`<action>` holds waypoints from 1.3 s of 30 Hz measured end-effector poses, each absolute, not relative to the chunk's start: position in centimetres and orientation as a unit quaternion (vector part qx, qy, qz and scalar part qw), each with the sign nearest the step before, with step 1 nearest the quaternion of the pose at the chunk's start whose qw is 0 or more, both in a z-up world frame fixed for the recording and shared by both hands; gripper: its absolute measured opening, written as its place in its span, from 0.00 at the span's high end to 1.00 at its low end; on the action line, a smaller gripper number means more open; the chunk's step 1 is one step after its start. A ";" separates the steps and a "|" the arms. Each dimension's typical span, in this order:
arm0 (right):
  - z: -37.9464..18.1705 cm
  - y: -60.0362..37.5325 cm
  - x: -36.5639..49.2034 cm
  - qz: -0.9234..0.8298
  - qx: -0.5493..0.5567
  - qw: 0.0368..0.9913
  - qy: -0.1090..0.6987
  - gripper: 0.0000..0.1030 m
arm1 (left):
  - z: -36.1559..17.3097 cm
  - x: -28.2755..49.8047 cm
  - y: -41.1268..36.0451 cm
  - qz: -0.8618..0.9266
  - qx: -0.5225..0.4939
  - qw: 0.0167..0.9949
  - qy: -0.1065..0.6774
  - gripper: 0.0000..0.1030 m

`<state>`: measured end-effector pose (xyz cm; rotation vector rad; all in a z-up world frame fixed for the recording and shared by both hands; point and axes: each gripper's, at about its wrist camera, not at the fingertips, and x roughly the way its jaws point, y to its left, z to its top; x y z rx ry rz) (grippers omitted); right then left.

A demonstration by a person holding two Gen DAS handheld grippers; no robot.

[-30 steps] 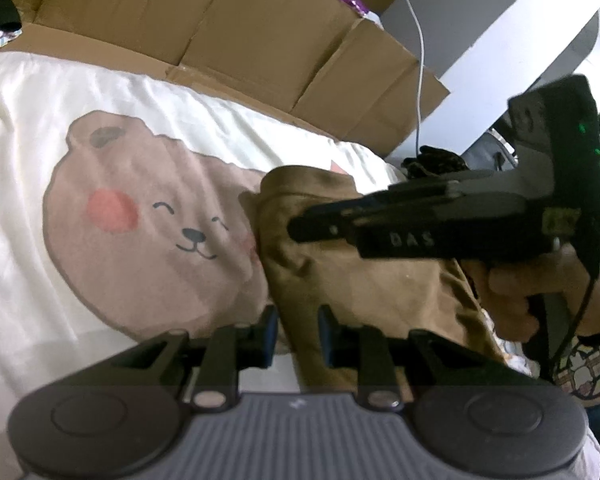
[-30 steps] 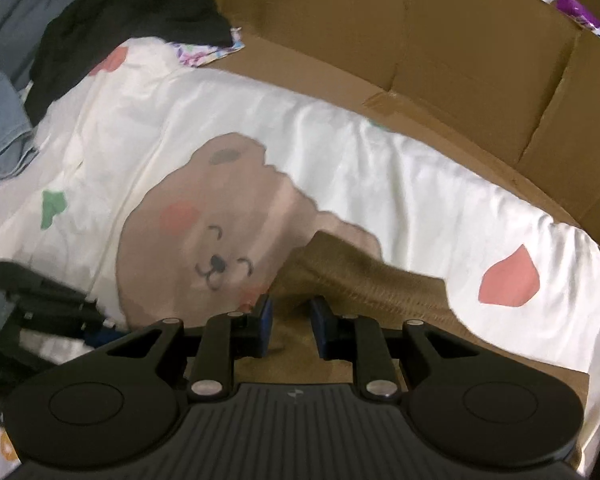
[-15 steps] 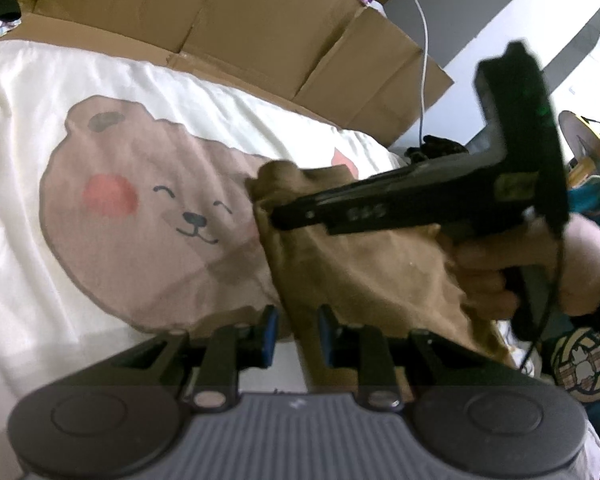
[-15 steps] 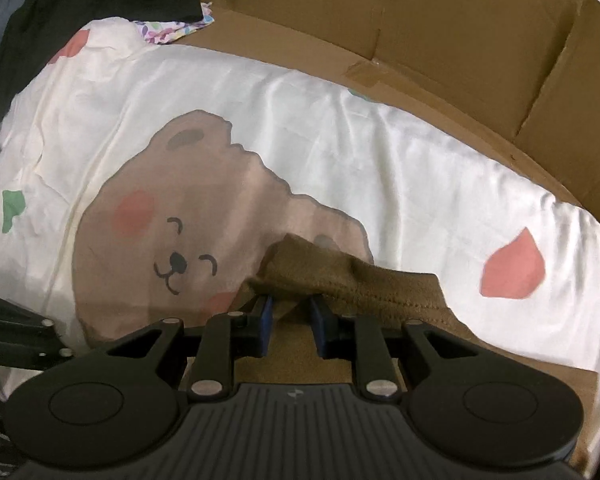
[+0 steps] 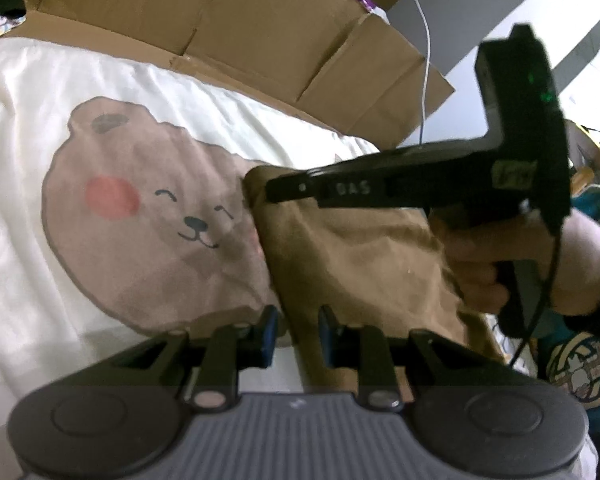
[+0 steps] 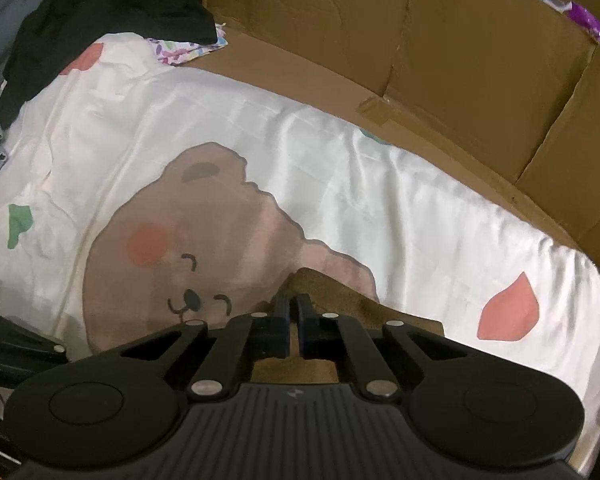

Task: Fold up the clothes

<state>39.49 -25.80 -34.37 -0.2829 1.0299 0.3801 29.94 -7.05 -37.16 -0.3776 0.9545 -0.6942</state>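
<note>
Item 1 – brown garment (image 5: pixel 364 264): laid on the bed sheet (image 6: pixel 340 184) w/ bear print, toward the sheet's near right corner; partly overlaps the bear's cheek. Far corner is bunched and raised slightly, prob. because it is being pinched there.

Item 2 – right tongs (image 6: pixel 294 306): jaws have just been closing; now drawn nearly together, only a thin gap seen, w/ the garment's far corner caught between the pads. Seen from the left wrist view as a dark body (image 5: pixel 380 188) reaching across the cloth to that same corner. Angled steeply down, prob. so the hem can be nipped off the sheet w/o dragging the sheet along.

Item 3 – left tongs (image 5: pixel 296 332): jaws part open, set either side of the garment's near left edge; pads (image 5: pixel 269 334) not seen pressing. Whether cloth is actually gripped cannot be told; apparently apart. Prob. placed to take the matching near corner.

Item 4 – hand (image 5: pixel 512 264): wrapped round the right tool's grip.

Item 5 – cardboard (image 6: pixel 460 60): flattened panels along the bed's far edge.

Item 6 – dark clothes pile (image 6: pixel 100 28): at the far left corner, well apart from the work; prob. awaiting folding.

Status (judged): fold not yet made; corner pickup stage.
</note>
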 end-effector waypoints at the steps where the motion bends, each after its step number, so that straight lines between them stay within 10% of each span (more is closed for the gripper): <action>1: -34.6 -25.9 39.6 0.180 -0.132 0.843 0.490 0.93 | -37.2 30.0 -7.0 -0.326 -0.177 0.814 0.448 0.78; 39: -34.4 -25.8 42.0 0.178 -0.092 0.833 0.516 0.91 | -37.0 30.0 -7.0 -0.326 -0.180 0.812 0.450 0.78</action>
